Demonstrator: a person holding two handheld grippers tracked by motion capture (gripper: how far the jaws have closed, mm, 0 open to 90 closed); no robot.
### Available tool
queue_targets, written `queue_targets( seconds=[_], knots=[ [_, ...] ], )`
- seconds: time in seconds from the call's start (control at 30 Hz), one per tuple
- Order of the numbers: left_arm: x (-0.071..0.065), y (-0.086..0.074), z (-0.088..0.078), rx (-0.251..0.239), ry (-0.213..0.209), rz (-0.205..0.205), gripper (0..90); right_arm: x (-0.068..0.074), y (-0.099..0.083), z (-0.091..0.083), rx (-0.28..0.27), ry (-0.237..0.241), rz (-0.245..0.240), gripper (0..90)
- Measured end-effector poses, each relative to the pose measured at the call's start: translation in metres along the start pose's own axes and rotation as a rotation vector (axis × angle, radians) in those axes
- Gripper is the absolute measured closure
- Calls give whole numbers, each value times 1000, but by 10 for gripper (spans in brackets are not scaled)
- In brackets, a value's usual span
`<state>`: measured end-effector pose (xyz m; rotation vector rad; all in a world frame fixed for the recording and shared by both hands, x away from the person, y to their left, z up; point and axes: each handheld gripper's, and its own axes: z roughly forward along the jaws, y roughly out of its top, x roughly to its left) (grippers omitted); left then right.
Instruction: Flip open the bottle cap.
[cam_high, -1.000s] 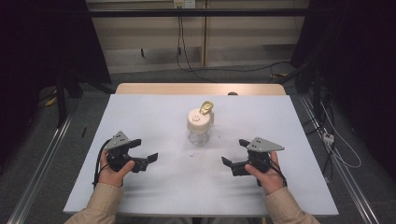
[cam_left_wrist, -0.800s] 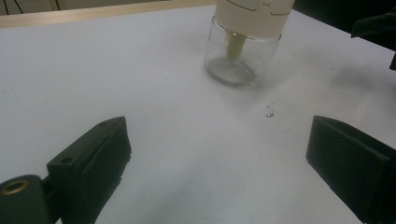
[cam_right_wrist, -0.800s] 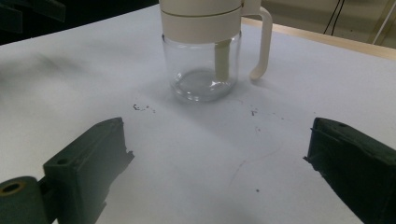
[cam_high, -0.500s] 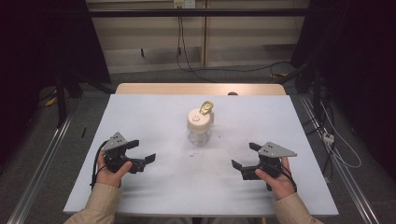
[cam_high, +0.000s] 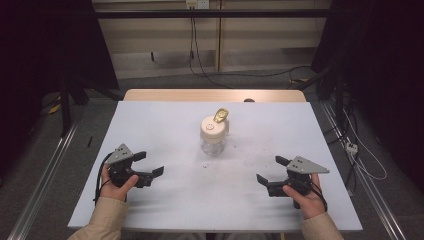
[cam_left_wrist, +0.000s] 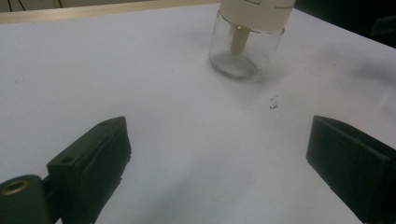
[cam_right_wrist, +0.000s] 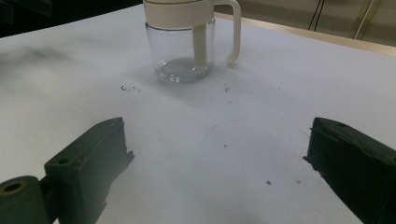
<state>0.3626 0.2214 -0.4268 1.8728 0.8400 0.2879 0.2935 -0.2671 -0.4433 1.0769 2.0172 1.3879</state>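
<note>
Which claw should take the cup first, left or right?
Probably right. The glass cup's handle shows side-on in the right gripper view; right claw and left claw both stand open, about equally far away.

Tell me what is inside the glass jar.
A cream tube hangs from the cream lid inside the glass jar; otherwise it looks empty. The lid hides the tube's top.

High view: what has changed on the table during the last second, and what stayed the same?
The right tool moved back toward the person and outward to the right, away from the jar. The left tool drew back toward the person only slightly. Nothing was taken hold of or let go. Both tools stayed open and empty, and the jar kept its place on the table.
</note>
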Motion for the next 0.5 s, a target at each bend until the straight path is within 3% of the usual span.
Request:
queue_targets(
  seconds=[0.5],
  knots=[
    [4,-5,-8,-12,10,-5,58,-5,-5,-10,-13,-23,-1,45]
  ],
)
